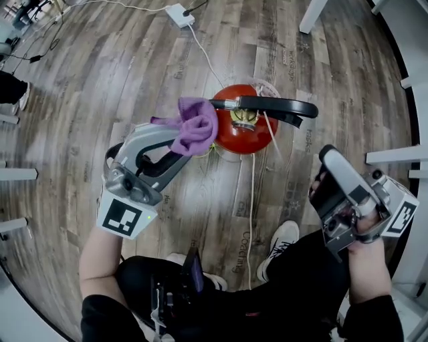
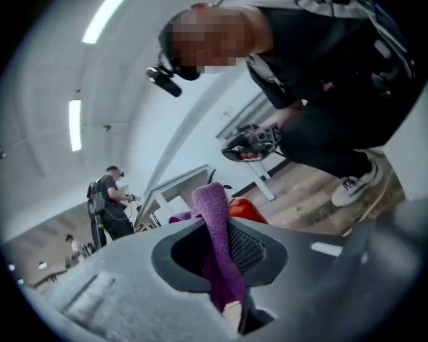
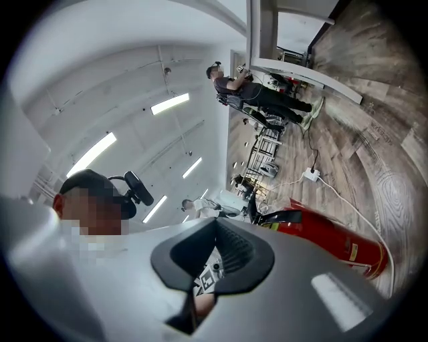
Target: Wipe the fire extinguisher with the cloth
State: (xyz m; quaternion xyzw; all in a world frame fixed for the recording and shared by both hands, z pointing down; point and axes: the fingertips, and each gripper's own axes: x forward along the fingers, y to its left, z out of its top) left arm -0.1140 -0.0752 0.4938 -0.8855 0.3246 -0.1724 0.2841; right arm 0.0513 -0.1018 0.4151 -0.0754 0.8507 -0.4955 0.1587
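**Purple cloth gripped above upright fire extinguisher**

The left gripper (image 1: 182,151), in the person's left hand, has its jaws drawn in to a narrow gap and clamped on a purple cloth (image 1: 198,125). In the left gripper view the cloth (image 2: 215,224) runs as a folded strip between the pads and stands out past the tips of the left gripper (image 2: 221,267). A loose bunch of it hangs over the left side of the fire extinguisher (image 1: 245,132); whether cloth and cylinder touch cannot be told from these views.

The red fire extinguisher stands upright on the wooden floor (image 1: 120,73), its long axis vertical and its valve end facing up at the head camera. Its black handle (image 1: 274,105) lies across the top and points toward the picture's right. The right gripper view shows the red cylinder (image 3: 331,235) along its whole length.

The right gripper (image 1: 329,160) is held well apart from the extinguisher, out by the right edge of the head view. Its jaws are fully together with nothing between them, as the right gripper view (image 3: 214,262) shows.

A white cable (image 1: 204,53) runs over the floor from a white plug block (image 1: 179,15) past the extinguisher. The person's white shoe (image 1: 281,242) rests on the floor near the base.
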